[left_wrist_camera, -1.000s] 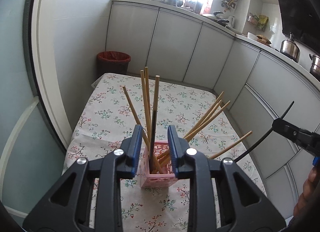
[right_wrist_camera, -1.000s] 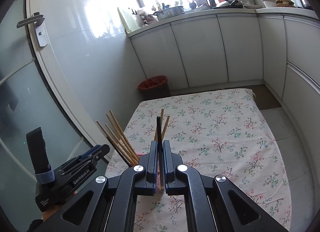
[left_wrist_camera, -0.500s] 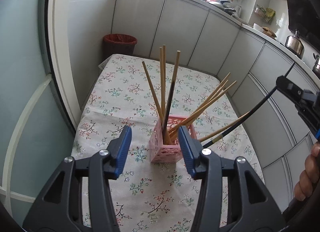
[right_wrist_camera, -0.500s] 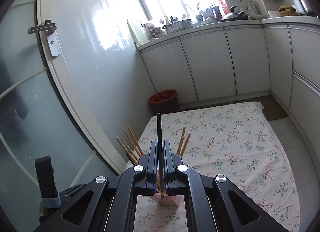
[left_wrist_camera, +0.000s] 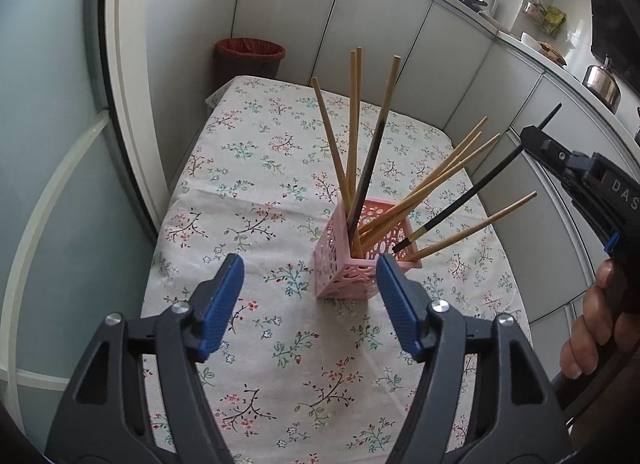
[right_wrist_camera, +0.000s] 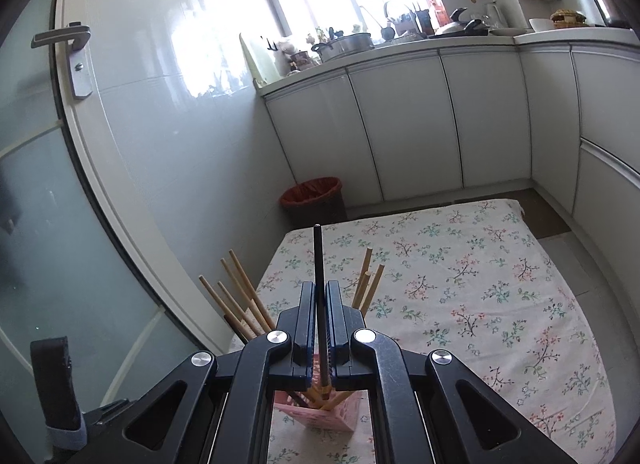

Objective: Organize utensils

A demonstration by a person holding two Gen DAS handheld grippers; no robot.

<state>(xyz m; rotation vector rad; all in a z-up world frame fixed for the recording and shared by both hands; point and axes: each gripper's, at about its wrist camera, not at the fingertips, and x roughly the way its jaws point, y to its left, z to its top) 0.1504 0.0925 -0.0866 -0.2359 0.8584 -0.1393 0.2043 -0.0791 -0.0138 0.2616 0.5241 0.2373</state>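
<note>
Chopsticks fill most of the pink holder (left_wrist_camera: 362, 256), which stands on the flowered tablecloth (left_wrist_camera: 256, 192) near the middle of the table. A group of wooden ones stands nearly upright, one of them dark toward its lower end, and another group leans out toward the right side of the left wrist view. So most of the sorting looks done.

One piece is left in hand: a black chopstick (left_wrist_camera: 460, 206) with a pale band near its tip. The right gripper (right_wrist_camera: 320, 306) is clenched on it, the stick pinched between the two pads and poking out ahead of them. In the left wrist view its tip hangs just above the holder's right rim, pointing down into the opening, not yet resting inside as far as I can tell.

The left gripper (left_wrist_camera: 310, 284) holds nothing. Its jaws are opening, with only bare cloth between the blue pads and the holder just beyond them, untouched.

No other loose utensils lie on the visible cloth. By my reading, what is left is to lower the black chopstick into the holder and let go; whether anything more waits outside the views I cannot tell.
</note>
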